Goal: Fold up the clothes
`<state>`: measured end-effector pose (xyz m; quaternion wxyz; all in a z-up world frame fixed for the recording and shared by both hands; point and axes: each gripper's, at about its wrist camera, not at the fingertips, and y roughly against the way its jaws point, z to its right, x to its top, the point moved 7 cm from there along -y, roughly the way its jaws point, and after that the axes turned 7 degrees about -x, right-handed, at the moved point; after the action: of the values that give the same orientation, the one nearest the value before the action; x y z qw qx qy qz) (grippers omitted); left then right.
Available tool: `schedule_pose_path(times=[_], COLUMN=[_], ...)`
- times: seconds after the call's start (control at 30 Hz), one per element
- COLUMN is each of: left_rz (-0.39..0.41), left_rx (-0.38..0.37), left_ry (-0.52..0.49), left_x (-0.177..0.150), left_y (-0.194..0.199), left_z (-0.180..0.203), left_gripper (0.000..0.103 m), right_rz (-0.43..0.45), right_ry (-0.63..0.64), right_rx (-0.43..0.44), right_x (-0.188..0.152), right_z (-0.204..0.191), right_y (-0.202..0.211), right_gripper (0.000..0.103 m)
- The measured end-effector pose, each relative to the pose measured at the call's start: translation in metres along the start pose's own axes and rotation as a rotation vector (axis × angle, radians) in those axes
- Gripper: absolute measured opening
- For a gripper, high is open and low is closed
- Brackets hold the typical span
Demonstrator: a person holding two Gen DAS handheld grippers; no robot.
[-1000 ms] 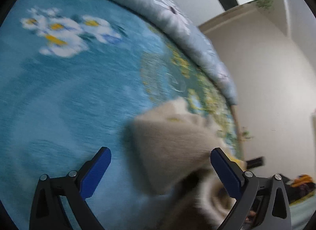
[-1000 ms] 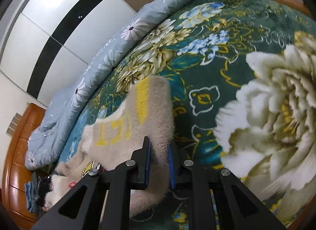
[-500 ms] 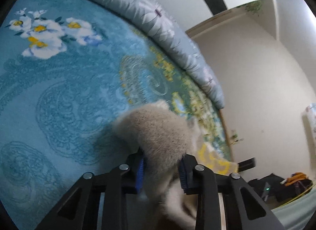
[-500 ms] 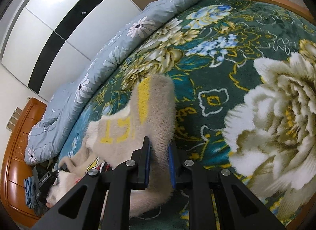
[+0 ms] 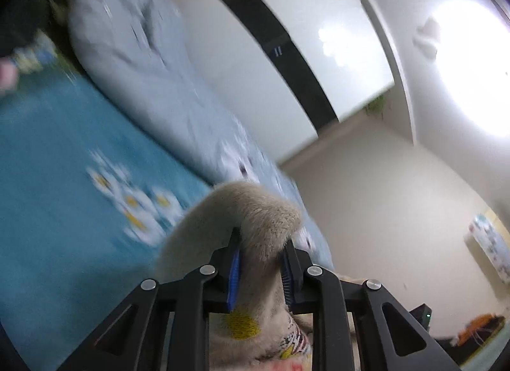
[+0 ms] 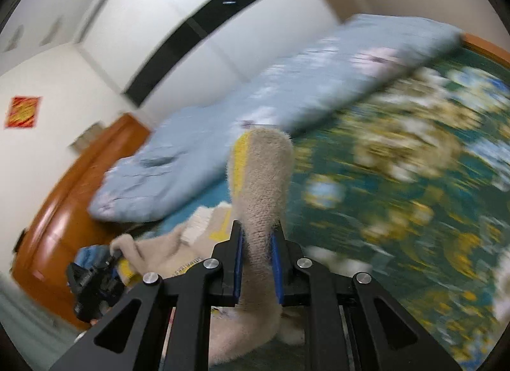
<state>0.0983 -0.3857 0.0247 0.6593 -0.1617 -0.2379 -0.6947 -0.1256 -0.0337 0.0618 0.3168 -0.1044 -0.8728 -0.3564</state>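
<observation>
Left gripper [image 5: 259,270] and right gripper [image 6: 257,264] are each clamping a bunched end of the fuzzy cream sweater with yellow lettering [image 6: 261,186], lifting it above the floral blanket [image 6: 414,195] ahead; folding is barely beginning

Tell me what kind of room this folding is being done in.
Most likely a bedroom. The fuzzy beige garment is being handled over a bed with a floral blanket, a rolled light-blue quilt lies along it, and a wooden headboard and a tall white wardrobe stand behind.
</observation>
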Motion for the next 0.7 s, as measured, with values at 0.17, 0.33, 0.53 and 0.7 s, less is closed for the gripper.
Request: schedule_pose_path(times=[0.17, 0.33, 0.53, 0.7], left_rz=[0.097, 0.044, 0.014, -0.011], left_rx=[0.138, 0.291, 0.342, 0.384], left_ry=[0.06, 0.132, 0.176, 0.19], left_x=[0.026, 0.019, 0.017, 0.012], left_y=[0.037, 0.023, 0.008, 0.007], left_z=[-0.049, -0.102, -0.121, -0.121], left_gripper=[0.023, 0.023, 0.023, 0.034], right_rz=[-0.071, -0.188, -0.265, -0.216], right_ry=[0.072, 0.027, -0.087, -0.095], right_rx=[-0.001, -0.176, -0.285, -0.226], right_x=[0.006, -0.017, -0.047, -0.049], right_z=[-0.039, -0.002, 0.061, 0.066], right_y=[-0.07, -0.149, -0.184, -0.154], right_gripper=[0.016, 0.016, 0.018, 0.039])
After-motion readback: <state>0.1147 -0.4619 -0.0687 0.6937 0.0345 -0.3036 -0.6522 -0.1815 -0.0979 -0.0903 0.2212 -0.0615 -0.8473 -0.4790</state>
